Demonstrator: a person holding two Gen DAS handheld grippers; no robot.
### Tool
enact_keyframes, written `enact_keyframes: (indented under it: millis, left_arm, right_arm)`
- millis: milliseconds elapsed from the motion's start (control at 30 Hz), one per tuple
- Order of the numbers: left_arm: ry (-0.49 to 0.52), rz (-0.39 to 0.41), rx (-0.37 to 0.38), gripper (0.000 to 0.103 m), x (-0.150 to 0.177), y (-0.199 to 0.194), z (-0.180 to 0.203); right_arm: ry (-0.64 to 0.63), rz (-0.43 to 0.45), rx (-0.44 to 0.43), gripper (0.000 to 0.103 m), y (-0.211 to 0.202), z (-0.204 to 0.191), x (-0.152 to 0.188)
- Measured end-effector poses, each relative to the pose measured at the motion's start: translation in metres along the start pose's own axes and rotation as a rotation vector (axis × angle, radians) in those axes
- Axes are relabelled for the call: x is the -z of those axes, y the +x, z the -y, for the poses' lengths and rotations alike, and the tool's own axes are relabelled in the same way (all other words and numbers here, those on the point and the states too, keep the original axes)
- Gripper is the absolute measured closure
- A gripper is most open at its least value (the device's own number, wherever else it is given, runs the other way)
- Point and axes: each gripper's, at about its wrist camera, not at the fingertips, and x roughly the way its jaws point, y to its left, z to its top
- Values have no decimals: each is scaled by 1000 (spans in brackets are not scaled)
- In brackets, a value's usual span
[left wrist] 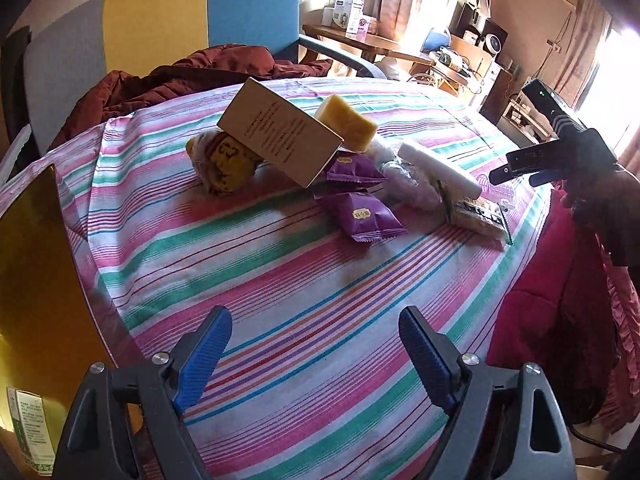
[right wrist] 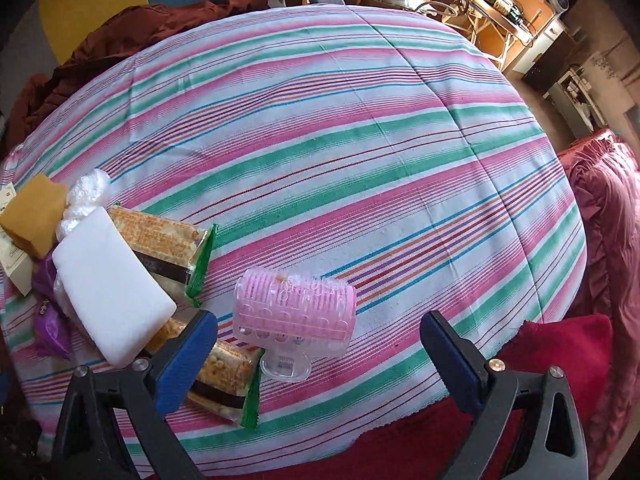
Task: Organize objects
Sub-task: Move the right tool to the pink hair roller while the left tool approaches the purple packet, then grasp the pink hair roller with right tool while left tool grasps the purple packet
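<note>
Clearly both tongs are spread and empty: the right gripper (right wrist: 318,354) straddles the ribbed pink plastic roller (right wrist: 295,312) on the striped tablecloth (right wrist: 360,128), the left gripper (left wrist: 316,354) hovers short of the pile. Closing on that curved shell (it looks slick) could squirt it toward the green-edged cracker packet (right wrist: 224,380).

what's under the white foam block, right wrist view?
The white block lies across two green-edged snack bars, with clear crumpled plastic and a purple packet at its left. Whatever lies beneath its middle is covered.

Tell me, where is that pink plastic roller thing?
In the right wrist view, the pink roller lies on the striped cloth between the open tongs, beside the snack packet.
</note>
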Motion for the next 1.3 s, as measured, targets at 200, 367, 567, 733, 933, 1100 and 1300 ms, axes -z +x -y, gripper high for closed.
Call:
enact_keyframes:
  millis: [200, 367, 567, 733, 933, 1100, 1300]
  left_arm:
    - [-15, -20, 23, 16, -10, 14, 5]
    - [-54, -13, 16, 23, -23, 20, 4]
    - [-69, -30, 1, 28, -43, 38, 8]
    - [-76, -41, 9, 28, -60, 53, 17]
    - [-8, -56, -63, 26, -77, 75, 32]
    - [6, -96, -89, 27, -77, 96, 31]
    - [83, -23, -128, 37, -63, 96, 32]
  right_arm:
    - [18, -47, -76, 25, 9, 6, 2]
    - [-5, -31, -71, 52, 7, 3, 8]
    - [-8, 5, -70, 62, -1, 3, 16]
    - [-2, 6, -82, 64, -4, 2, 20]
    - [38, -4, -122, 63, -4, 11, 21]
    - [98, -3, -156, 45, -7, 20, 25]
    - [163, 10, -160, 32, -12, 29, 31]
